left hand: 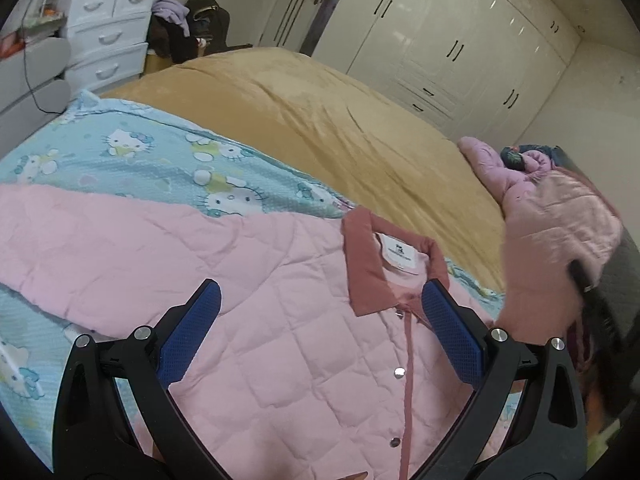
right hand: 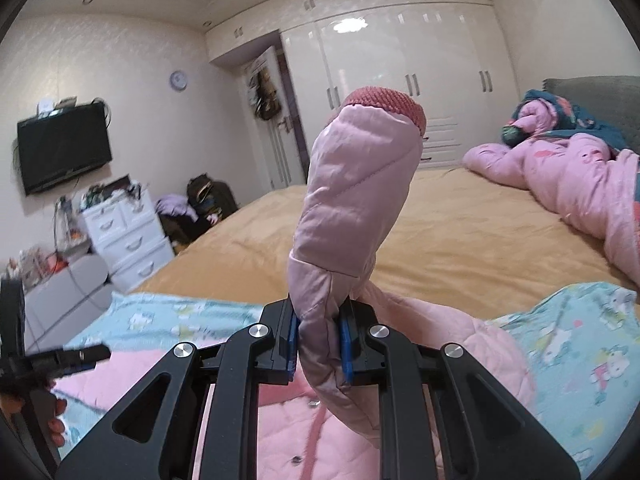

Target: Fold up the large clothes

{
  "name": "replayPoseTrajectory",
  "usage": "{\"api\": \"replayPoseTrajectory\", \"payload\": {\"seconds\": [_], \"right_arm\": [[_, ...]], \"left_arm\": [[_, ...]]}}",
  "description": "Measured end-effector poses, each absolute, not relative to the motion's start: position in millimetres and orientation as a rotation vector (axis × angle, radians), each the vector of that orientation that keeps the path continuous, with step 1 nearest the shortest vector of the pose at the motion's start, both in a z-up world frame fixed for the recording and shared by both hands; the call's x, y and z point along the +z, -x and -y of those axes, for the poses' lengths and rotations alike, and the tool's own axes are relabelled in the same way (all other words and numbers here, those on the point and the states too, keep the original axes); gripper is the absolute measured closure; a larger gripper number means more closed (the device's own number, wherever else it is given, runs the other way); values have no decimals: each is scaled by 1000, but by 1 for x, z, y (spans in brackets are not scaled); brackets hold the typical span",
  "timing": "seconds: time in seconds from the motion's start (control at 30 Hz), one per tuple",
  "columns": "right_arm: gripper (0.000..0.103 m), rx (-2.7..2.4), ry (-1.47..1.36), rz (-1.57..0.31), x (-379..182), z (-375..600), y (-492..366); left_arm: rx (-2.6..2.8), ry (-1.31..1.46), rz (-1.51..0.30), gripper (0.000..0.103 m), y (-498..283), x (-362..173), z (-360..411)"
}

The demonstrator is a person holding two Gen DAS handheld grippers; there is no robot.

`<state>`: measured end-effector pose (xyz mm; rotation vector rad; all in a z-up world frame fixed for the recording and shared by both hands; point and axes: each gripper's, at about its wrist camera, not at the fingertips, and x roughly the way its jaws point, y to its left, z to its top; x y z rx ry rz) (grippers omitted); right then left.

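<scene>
A pink quilted jacket (left hand: 280,320) lies front up on the bed, snaps closed, with its darker pink collar (left hand: 384,264) toward the far side. My left gripper (left hand: 320,296) hovers open just above the chest, one blue pad on each side of the collar area, nothing between them. My right gripper (right hand: 318,320) is shut on one sleeve (right hand: 352,200) of the jacket. The sleeve stands up past the pads with its dark pink cuff (right hand: 384,106) on top. In the left wrist view that raised sleeve (left hand: 560,248) is a blurred pink shape at the right.
A light blue cartoon-cat blanket (left hand: 160,160) lies under the jacket, on a mustard bed sheet (left hand: 320,112). Another pink padded garment (right hand: 568,176) is heaped at the bed's far right. White drawers (right hand: 128,232) and a bag stand beyond the bed, and a wardrobe (right hand: 400,80) lines the back wall.
</scene>
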<state>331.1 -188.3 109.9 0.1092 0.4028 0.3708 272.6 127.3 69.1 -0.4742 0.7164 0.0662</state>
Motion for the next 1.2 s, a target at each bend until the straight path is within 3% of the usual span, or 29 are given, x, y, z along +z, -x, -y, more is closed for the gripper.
{"api": "replayPoseTrajectory", "payload": {"seconds": [0.6, 0.8, 0.97, 1.2], "right_arm": [[87, 449, 85, -616, -13, 66, -336], [81, 497, 271, -659, -40, 32, -321], [69, 556, 294, -754, -63, 22, -318], [29, 678, 207, -840, -64, 17, -309]], "left_arm": [[-188, 799, -671, 9, -292, -3, -180], [-239, 857, -698, 9, -302, -21, -178], [-245, 898, -705, 9, -304, -31, -184], [-261, 881, -713, 9, -309, -41, -176]]}}
